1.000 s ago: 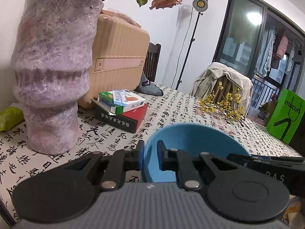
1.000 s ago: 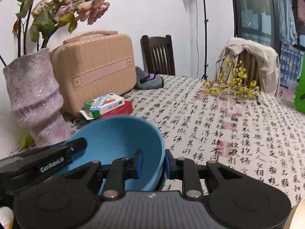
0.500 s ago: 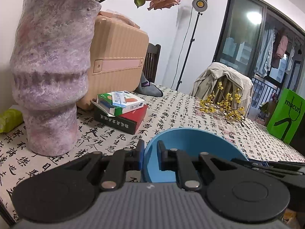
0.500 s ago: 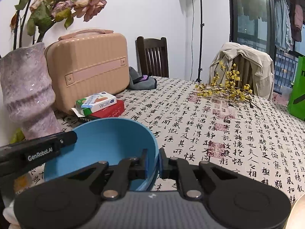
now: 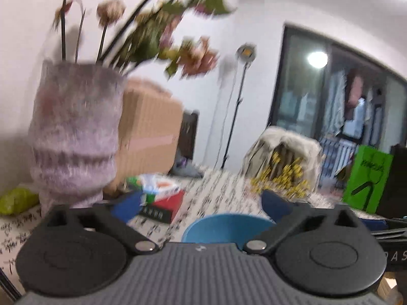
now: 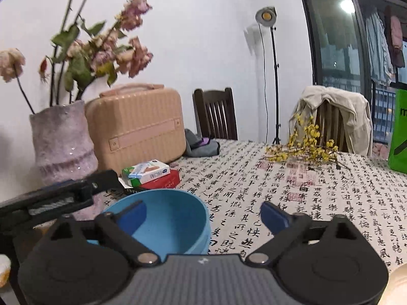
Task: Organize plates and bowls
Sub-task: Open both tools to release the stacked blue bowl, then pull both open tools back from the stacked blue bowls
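- Sitting on the cloth (image 6: 292,178), the bowl (image 6: 162,218) is blue and upright, low in both views.
- Left gripper (image 5: 201,204): jaws have just been opening and stand wide apart. Bowl (image 5: 229,228) lies low between them, nearer the right finger, touched by neither pad. View is blurred.
- Left of its left finger: vase (image 5: 76,137), with a case (image 5: 150,132) behind it. Boxes (image 5: 160,198) lie just beyond the left pad.
- Right gripper (image 6: 203,214): jaws have just been opening and are spread wide. The left pad hangs over the bowl's hollow; the right pad is clear of the rim, over bare cloth. No grip on the bowl.
- Left of the right gripper's jaws: left gripper's finger (image 6: 101,180) reaches in above the bowl's far-left rim; whether it touches, cannot tell.
- Beyond the jaws: vase (image 6: 63,142), case (image 6: 137,124), boxes (image 6: 150,175). Right of the right finger: yellow sprigs (image 6: 307,150).
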The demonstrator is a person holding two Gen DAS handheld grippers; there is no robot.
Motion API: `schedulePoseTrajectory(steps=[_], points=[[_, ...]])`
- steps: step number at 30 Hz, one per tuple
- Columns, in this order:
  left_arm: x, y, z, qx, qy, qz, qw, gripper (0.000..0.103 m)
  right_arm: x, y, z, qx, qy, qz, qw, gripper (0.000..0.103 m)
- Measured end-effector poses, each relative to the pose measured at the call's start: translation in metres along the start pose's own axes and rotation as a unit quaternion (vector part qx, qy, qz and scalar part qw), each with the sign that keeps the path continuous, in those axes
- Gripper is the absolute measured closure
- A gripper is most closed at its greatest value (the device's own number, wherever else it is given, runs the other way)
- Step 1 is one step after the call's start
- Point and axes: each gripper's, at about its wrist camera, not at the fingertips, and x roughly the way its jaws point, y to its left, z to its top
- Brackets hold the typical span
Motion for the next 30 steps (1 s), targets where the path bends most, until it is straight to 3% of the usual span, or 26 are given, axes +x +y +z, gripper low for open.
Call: schedulePoseTrajectory(steps=[3,6,9,19,30], points=[[-0.016,-0.003,-0.005,0.01,-0.027,-0.008,0.9996,0.0,-0.017,-0.005,-0.013,0.001,-0.011,-0.013,1.0,0.0],[-0.028,-0.004,-0.009,0.017,-0.033,-0.016,0.9992,0.0,-0.032,-0.014,-0.028,0.028,-0.012,-0.013,0.999,0.0],[-0.04,-0.005,-0.016,0.011,-0.034,-0.035,0.9987,0.0,-0.048,-0.015,-0.045,0.032,-0.028,-0.041,0.998,0.0],[-0.063,-0.031,-0.038,0.021,0.004,-0.081,0.9965,0.0,-0.109,-0.029,-0.082,0.047,-0.069,-0.088,0.993,0.0],[-0.074,-0.086,-0.069,0.024,0.068,-0.148,0.9864,0.0,-0.155,-0.051,-0.096,0.045,-0.047,-0.134,0.989,0.0]])
